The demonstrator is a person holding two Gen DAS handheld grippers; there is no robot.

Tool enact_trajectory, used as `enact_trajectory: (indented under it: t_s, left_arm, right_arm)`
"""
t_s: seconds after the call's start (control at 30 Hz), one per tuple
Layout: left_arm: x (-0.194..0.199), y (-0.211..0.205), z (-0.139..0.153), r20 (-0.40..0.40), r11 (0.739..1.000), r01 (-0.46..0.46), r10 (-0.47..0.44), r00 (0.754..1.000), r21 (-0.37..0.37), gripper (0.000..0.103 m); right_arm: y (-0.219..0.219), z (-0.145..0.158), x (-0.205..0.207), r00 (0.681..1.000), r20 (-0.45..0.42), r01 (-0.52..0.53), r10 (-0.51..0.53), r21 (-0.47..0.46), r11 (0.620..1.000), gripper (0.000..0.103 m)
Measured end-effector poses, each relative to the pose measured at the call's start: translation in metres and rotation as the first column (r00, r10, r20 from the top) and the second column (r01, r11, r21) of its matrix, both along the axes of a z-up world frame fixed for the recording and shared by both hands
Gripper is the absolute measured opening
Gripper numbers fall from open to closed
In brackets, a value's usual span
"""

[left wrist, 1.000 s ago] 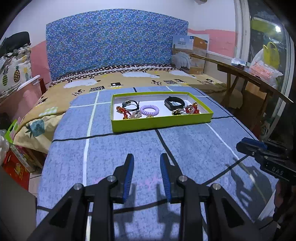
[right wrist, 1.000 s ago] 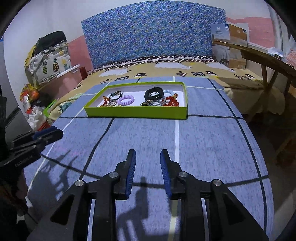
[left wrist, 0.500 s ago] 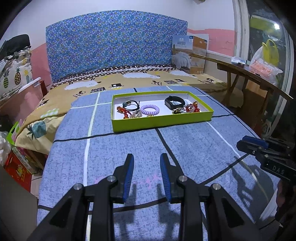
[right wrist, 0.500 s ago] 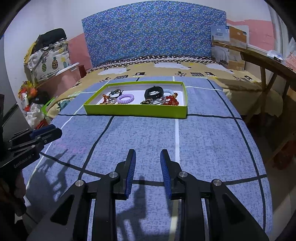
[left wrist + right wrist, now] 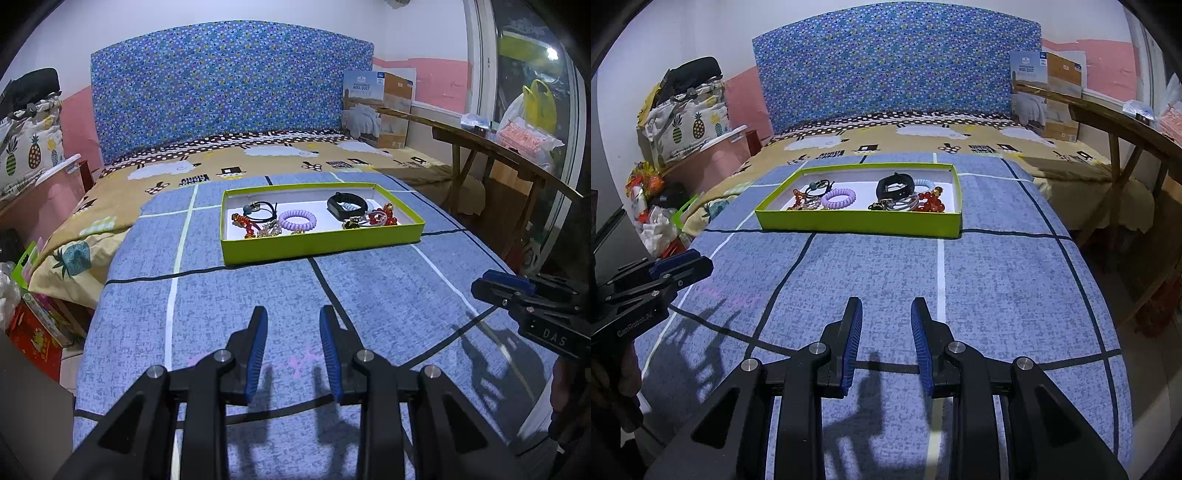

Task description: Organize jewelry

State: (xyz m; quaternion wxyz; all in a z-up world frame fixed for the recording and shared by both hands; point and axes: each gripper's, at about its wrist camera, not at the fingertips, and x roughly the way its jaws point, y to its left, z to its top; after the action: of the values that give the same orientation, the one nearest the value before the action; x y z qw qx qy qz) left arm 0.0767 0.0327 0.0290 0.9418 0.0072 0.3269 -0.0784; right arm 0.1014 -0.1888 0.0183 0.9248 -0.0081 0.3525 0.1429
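Both the left gripper [image 5: 290, 314] and right gripper [image 5: 886, 306] are hovering over the bed's [image 5: 997, 280] near end, fingers apart, holding nothing. Farther, mid-bed, the tray [image 5: 321, 247] is holding a purple coil [image 5: 297, 220], black band [image 5: 346, 204] and what are probably red beads [image 5: 932, 201].

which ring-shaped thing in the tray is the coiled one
The lilac spiral hair tie near the middle of the green tray. Its surface is ribbed like a phone cord, unlike the smooth black band.

left gripper [image 5: 290, 325] hovers empty, fingers apart, over the blue bedspread [image 5: 369, 295], well short of the green tray [image 5: 321, 247].
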Motion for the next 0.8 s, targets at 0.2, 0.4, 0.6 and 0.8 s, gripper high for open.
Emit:
enact_trajectory:
  t_s: [0.2, 0.4, 0.6, 0.8]
  left_arm:
    - [-0.0001, -0.0001, 0.0001, 0.0, 1.0, 0.001, -0.001, 1.0, -0.002, 0.03]
    - [-0.0001, -0.0001, -0.0002, -0.001, 1.0, 0.001, -0.001, 1.0, -0.001, 0.03]
    - [-0.0002, 0.0, -0.0004, 0.0, 1.0, 0.0, 0.0, 1.0, 0.0, 0.03]
    - [-0.0006, -0.0019, 0.0006, -0.002, 1.0, 0.0, 0.0, 1.0, 0.0, 0.03]
  right_arm:
    - [-0.0009, 0.0005, 0.0003, 1.0, -0.001, 0.001, -0.001, 0.001, 1.0, 0.028]
    - [-0.001, 0.0007, 0.0, 1.0, 0.0, 0.001, -0.001, 0.001, 1.0, 0.028]
    - [-0.0027, 0.0009, 0.0014, 1.0, -0.003, 0.002, -0.002, 0.003, 1.0, 0.028]
    - [-0.0033, 0.0011, 0.0016, 1.0, -0.004, 0.003, -0.003, 0.006, 1.0, 0.028]
